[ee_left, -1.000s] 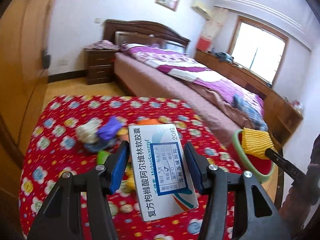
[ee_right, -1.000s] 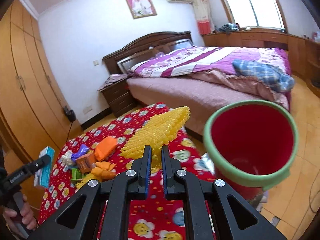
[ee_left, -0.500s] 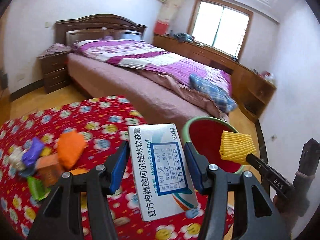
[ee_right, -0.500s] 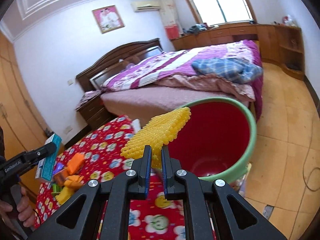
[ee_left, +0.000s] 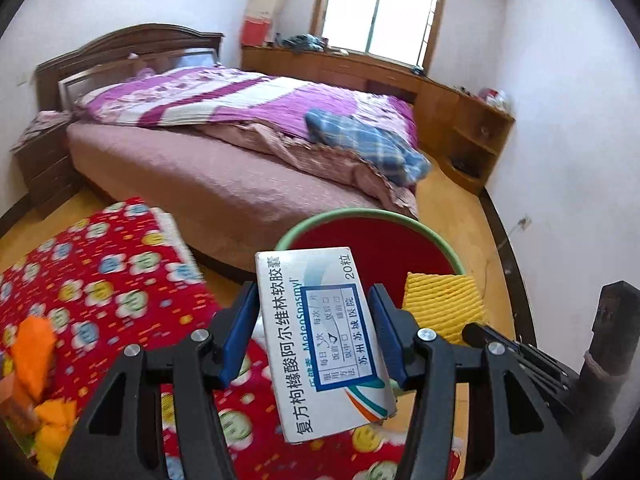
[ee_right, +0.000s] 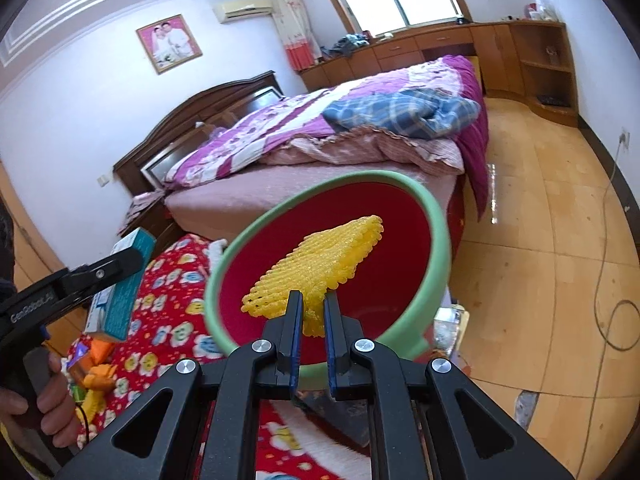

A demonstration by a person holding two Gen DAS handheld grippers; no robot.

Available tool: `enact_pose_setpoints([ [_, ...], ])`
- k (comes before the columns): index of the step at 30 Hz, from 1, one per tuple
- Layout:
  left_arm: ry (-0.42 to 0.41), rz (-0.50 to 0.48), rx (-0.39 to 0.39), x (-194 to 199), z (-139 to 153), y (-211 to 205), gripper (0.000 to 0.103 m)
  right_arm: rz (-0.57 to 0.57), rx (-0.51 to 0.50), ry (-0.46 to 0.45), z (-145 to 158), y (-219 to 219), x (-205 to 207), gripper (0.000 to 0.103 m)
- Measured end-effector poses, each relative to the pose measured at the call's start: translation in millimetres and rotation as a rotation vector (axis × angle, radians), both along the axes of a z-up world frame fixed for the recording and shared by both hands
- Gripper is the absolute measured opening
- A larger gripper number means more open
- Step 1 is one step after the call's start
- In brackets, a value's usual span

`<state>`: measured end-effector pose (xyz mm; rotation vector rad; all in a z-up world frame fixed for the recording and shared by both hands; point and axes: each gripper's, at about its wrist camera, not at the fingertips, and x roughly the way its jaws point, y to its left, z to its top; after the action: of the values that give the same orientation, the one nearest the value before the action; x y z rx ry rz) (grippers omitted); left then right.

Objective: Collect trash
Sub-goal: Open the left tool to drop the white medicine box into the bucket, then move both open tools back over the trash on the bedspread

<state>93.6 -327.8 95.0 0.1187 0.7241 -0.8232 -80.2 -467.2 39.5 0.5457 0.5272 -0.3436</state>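
My left gripper [ee_left: 312, 312] is shut on a white and teal medicine box [ee_left: 320, 340], held near the rim of the red bin with a green rim [ee_left: 360, 216]. My right gripper [ee_right: 310, 304] is shut on a yellow foam net [ee_right: 320, 260] and holds it over the bin's mouth [ee_right: 400, 280]. The net also shows in the left wrist view [ee_left: 440, 300], and the box in the right wrist view [ee_right: 120, 292]. More trash lies on the red flowered table cloth [ee_left: 100, 280]: orange wrappers [ee_left: 32, 344] at the left.
A bed with a purple quilt [ee_left: 240, 120] stands beyond the table and bin. Wooden cabinets [ee_left: 460, 120] line the far wall under the window. A cable [ee_right: 612, 320] lies on the wooden floor at the right.
Both grippers have swung right from over the table toward the bin. The yellow net is now over the bin's mouth, and the box is close to its rim.
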Motion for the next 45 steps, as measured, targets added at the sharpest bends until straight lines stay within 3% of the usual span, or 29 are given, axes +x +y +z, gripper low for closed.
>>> enact_pose_setpoints([
  [8, 0.052, -0.043, 0.052, 14, -26, -43, 0.061, -0.022, 0.013, 0.002, -9, -17, 0, 0.017],
  [12, 0.072, -0.04, 0.051, 17, -32, -44, 0.061, -0.016, 0.012, -0.009, -11, -16, 0, 0.029],
  [18, 0.078, -0.007, 0.041, 17, -31, -32, 0.061, -0.003, 0.02, -0.014, -11, -13, 2, 0.029],
  [23, 0.111, 0.019, 0.044, 16, -32, -17, 0.061, -0.001, 0.018, -0.014, -8, -10, 1, 0.03],
  [27, 0.141, 0.048, 0.035, 13, -31, 2, 0.061, 0.007, 0.024, -0.025, -4, -5, -2, 0.043],
  [29, 0.151, 0.067, 0.033, 11, -31, 13, 0.061, 0.009, 0.031, -0.039, -1, -2, -5, 0.045],
  [45, 0.148, 0.316, 0.031, 0, -29, 124, 0.061, 0.103, 0.017, -0.043, 16, 41, -2, 0.055],
])
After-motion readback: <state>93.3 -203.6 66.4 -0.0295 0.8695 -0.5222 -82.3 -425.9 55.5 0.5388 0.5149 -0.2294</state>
